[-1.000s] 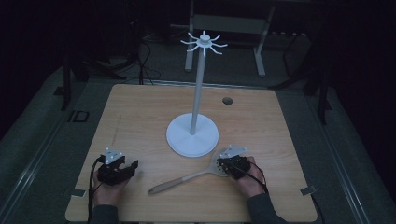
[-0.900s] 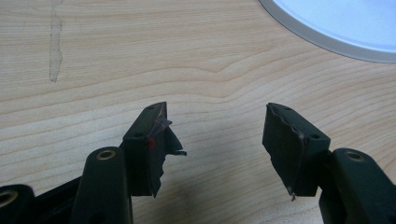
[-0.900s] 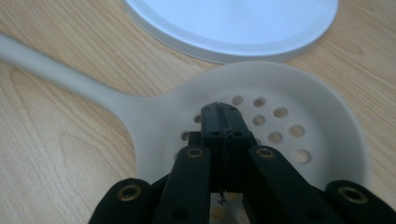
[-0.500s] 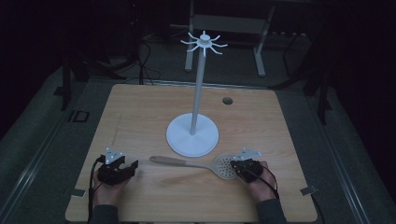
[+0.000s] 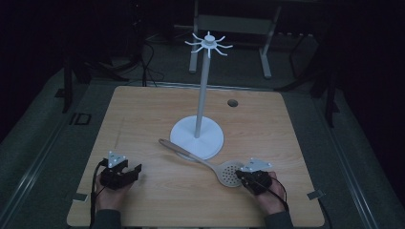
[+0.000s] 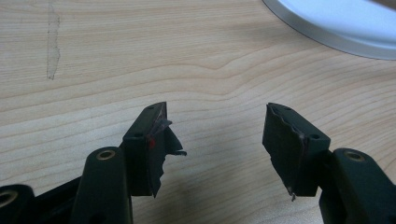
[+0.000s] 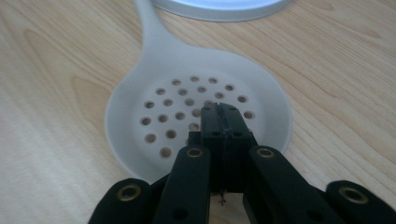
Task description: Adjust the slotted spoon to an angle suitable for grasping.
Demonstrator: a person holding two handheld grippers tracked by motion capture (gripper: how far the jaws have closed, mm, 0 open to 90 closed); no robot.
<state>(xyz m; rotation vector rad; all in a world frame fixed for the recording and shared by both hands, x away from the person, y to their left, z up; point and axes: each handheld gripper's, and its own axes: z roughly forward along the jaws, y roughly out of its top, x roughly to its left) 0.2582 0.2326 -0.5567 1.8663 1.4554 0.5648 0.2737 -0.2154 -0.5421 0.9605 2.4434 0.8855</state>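
Pinching skimmer (image 5: 228, 172) bowl rim, right tongs (image 7: 223, 122) closed on it; left tongs (image 6: 215, 140) open, idle at 7 o'clock. Keep grip firm, handle clear of stand (image 5: 197, 138).

The setting is a laboratory-type recording space, not a home or kitchen. A single light-wood table (image 5: 143, 119) with a round cable hole (image 5: 232, 102) stands on grey floor covering in a darkened room. Black cables (image 5: 148, 67) run across the floor behind the table. A grey metal frame stand (image 5: 229, 28) occupies the background. Tape marks (image 5: 315, 194) sit beside the table's near corners. A white hook stand (image 5: 204, 95) is the staged fixture on the table.
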